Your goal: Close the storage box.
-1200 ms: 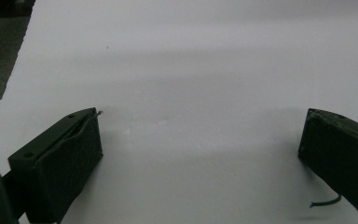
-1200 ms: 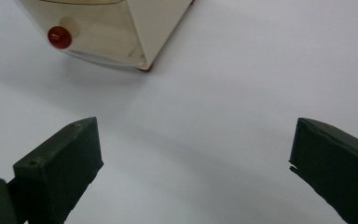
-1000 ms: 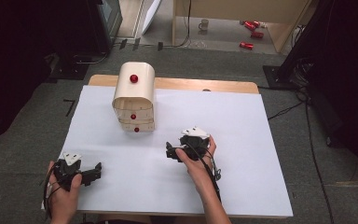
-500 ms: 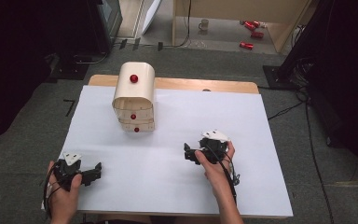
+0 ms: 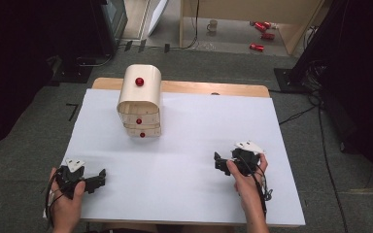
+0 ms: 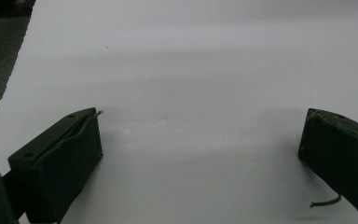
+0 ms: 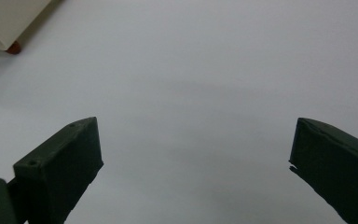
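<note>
From above you see the whole white table (image 5: 184, 145) with one small wooden drawer chest (image 5: 139, 102) standing near its far edge, three red knobs (image 5: 139, 81) down its front, well apart from both of your hands. Your right tongs' view catches just the chest's corner (image 7: 4, 21) at the upper left, with one red knob beside it; your left tongs' view has bare table ahead. Your left tongs (image 5: 98, 178) sit at the near left corner, your right tongs (image 5: 218, 162) at the near right. Both pairs stand wide apart, holding nothing, low over the table.
</note>
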